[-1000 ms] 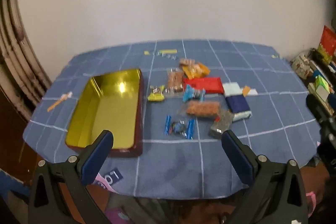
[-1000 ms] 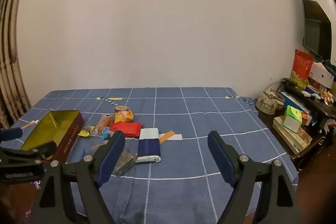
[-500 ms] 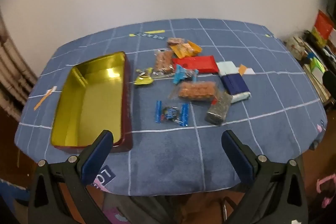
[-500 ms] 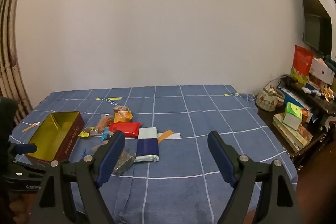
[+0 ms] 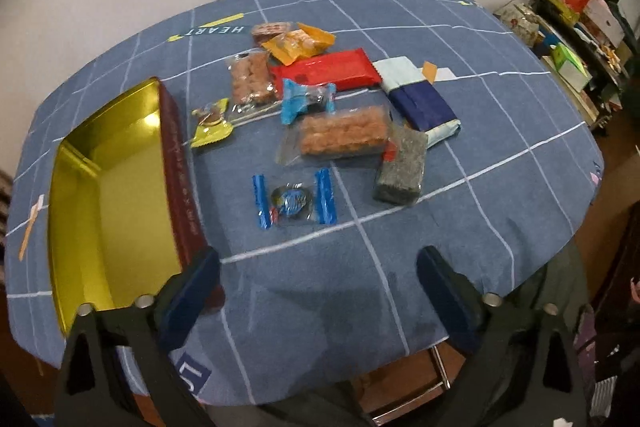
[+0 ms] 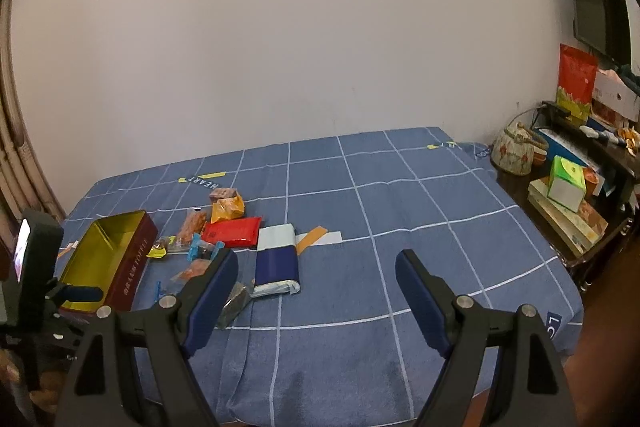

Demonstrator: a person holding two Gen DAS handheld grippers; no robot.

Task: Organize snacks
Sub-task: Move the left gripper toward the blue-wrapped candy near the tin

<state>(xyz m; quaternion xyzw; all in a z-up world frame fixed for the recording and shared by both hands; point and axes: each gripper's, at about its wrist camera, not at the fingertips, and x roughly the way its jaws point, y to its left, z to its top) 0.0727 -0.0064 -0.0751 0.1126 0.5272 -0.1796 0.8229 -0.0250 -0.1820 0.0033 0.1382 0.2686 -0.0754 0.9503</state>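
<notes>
Opening reach toward scattered snacks on the blue grid-patterned tablecloth of the table [image 5: 460, 211], nothing packed so far.

Largest first: open rectangular tin with gold lining and dark red sides [image 5: 120, 195] at the cloth's left edge, empty inside. Then the navy-and-pale-blue wrapped pack [image 5: 422, 105], red flat foil packet [image 5: 328, 69], clear pack of brown biscuits [image 5: 342, 135] and grey speckled bar [image 5: 400, 169], clustered right of the tin. Smallest and nearest: blue-ended clear candy wrapper [image 5: 294, 201], lying alone. Left tool [image 5: 318, 285] above the near edge, jaws apart and just narrowing, nothing between them. Right tool [image 6: 316, 287] likewise spread wide and empty. Likely next: lowering over the candy wrapper, closing across its middle, then carrying it into the tin.
</notes>
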